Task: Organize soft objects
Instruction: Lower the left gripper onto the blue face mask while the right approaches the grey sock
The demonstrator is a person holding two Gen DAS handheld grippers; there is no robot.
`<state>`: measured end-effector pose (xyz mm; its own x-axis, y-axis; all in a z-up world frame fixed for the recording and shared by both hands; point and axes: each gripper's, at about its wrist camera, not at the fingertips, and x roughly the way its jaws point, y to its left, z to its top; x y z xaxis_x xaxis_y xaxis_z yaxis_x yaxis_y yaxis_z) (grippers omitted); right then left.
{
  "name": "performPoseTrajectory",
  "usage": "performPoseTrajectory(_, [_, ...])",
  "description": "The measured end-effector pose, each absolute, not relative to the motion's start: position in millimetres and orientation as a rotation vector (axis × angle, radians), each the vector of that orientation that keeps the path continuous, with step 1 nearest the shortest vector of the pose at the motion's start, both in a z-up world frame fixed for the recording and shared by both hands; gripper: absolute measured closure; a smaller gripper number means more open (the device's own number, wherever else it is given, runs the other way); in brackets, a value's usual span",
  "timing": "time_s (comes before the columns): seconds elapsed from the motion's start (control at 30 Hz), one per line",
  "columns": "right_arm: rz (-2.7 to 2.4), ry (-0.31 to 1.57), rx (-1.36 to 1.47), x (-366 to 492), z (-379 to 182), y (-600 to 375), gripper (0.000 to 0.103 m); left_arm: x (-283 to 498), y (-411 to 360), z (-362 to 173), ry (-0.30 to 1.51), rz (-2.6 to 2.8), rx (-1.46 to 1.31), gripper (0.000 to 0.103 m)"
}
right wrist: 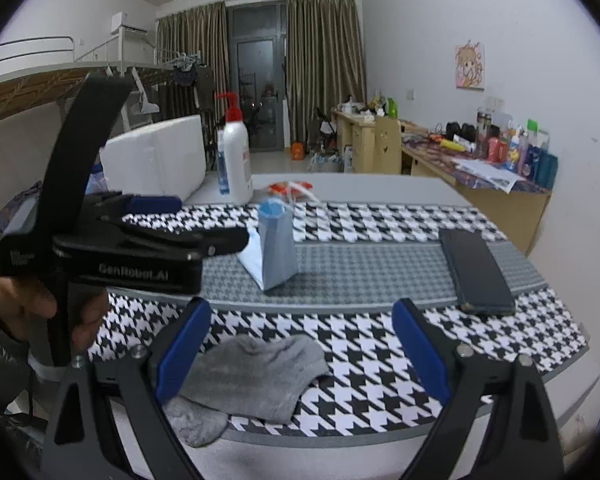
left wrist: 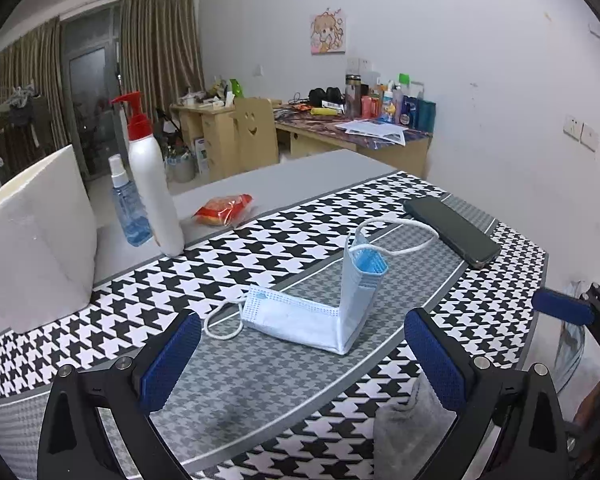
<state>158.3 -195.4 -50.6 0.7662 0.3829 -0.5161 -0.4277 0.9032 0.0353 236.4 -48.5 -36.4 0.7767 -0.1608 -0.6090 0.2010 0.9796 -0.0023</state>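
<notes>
The blue surgical face mask (left wrist: 320, 312) lies just ahead of the left gripper (left wrist: 304, 364), centred between its spread fingers, one half flat on the houndstooth table mat (left wrist: 380, 216) and the other half folded up and standing, with a white ear loop (left wrist: 220, 324) trailing toward the left finger. The grey sock (right wrist: 252, 376) lies crumpled right under the right gripper (right wrist: 300, 344), whose jaws are also spread and hold nothing; it sits closer to that gripper's left finger, at the near table edge.

Beyond the mask, to the right, rests a dark phone (left wrist: 452, 232); further ahead on the left stand a white pump bottle (left wrist: 154, 184) and a small spray bottle (left wrist: 126, 208).

Risks, as I judge them: closing on the mask's upright flap could pinch only one ply or snag the loop, so it unfolds or drags. The sock could slide off the near edge if nudged.
</notes>
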Motion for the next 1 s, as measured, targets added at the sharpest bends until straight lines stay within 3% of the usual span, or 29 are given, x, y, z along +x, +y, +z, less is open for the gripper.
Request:
performPoseTrajectory(0.5, [0.531,0.609,-0.137,150,-70,-189,0.009,267,-65,-55,0.690,-0.256,0.084,0.002])
performPoseTrajectory(0.8, [0.562,0.669,-0.121,156,-78,-190,0.009,276,-71,-70,0.750,-0.278,0.082,0.029])
performPoseTrajectory(0.87, [0.569,0.673,-0.126,154,-79,-189,0.009,276,-72,-73,0.764,-0.285,0.087,0.037])
performPoseTrajectory(1.0, [0.585,0.676,-0.157,152,-80,-185,0.009,279,-77,-80,0.790,-0.305,0.097,0.065])
